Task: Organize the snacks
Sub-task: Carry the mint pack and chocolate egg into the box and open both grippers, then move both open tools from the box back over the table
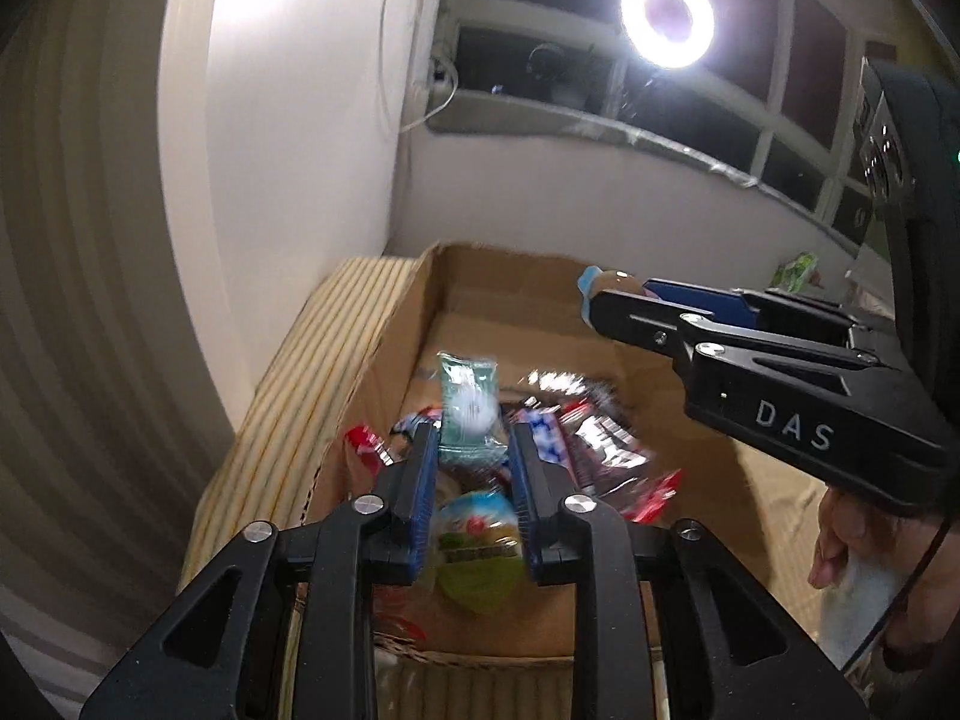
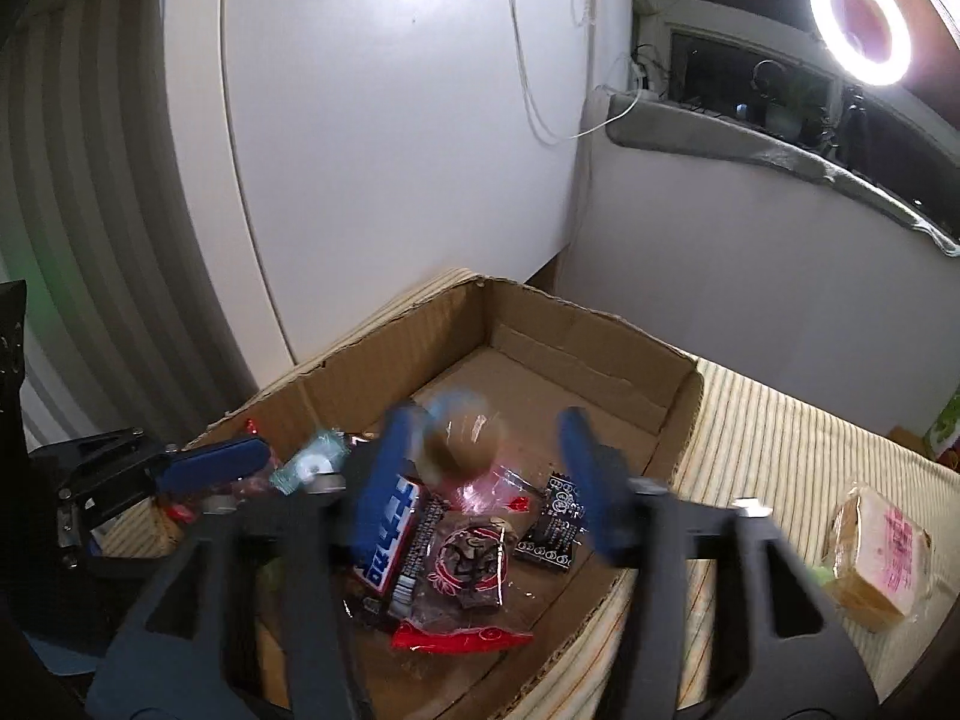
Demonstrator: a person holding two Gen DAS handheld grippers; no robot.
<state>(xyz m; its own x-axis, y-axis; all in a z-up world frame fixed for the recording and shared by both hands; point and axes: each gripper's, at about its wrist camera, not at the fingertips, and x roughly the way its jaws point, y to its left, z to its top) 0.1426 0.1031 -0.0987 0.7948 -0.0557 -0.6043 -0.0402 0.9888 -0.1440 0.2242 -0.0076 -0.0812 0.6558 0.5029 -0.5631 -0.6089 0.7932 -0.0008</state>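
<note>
Step in hand: dropping snacks into the cardboard box (image 2: 600, 336), both grippers over it at once

L gripper (image 1: 471, 450): jaws part-open, a narrow gap. Teal packet (image 1: 468, 405) sits blurred between the tips; pads don't look pressed on it, so prob. just let go, falling into the box

R gripper (image 2: 489, 468): jaws spread wide. Small round brown snack (image 2: 465, 438) blurred in the gap, touching neither pad as far as I can tell, reads as released. Left-wrist view shows the same piece at the R tips above the box's far side

Box contents: blue-and-white bar (image 2: 387, 534), dark wrapped pieces (image 2: 468, 564), red wrapper (image 2: 459, 639), green-label cup (image 1: 480, 546), all heaped at the near end; far end bare cardboard

Still outside: wrapped sandwich (image 2: 879, 558) on the cloth to the right, well apart from the box

Next, my read: lift both clear w/o snagging the box wall, then R goes for the sandwich; soft, needs a wide, gentle grip

Surface: striped yellowish cloth (image 2: 768, 438), box sits on it. Room: white panel at left, dark window w/ ledge, ring light (image 2: 861, 30) glaring
</note>
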